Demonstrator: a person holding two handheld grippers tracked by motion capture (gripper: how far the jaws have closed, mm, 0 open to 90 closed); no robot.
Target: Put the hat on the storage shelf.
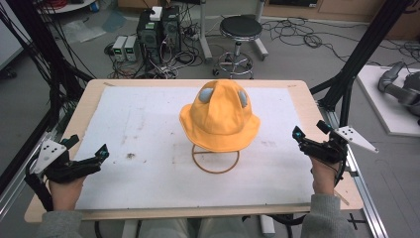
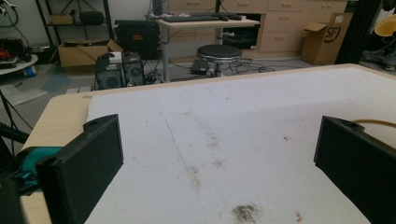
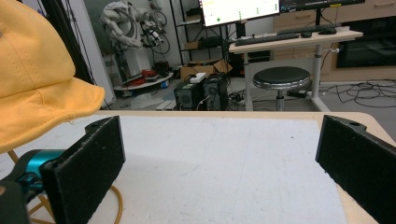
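A yellow bucket hat (image 1: 221,115) with two grey patches sits on a wire stand (image 1: 216,161) near the middle of the white mat (image 1: 148,129); its brim (image 3: 42,109) fills the left of the right gripper view. My left gripper (image 1: 101,153) rests at the mat's left front, open, jaws wide apart over bare mat (image 2: 219,140). At the table's right edge my right gripper (image 1: 309,135) is open too, well clear of the hat, nothing between its jaws. The stand's ring (image 2: 373,122) shows past the left gripper's right jaw.
A wooden table (image 1: 99,89) carries the stained mat. Behind it on the floor stand a black stool (image 1: 240,29), computer boxes (image 1: 158,29) and loose cables. Black frame posts (image 1: 361,54) rise at both sides. A metal rail (image 1: 364,183) runs along the table's right.
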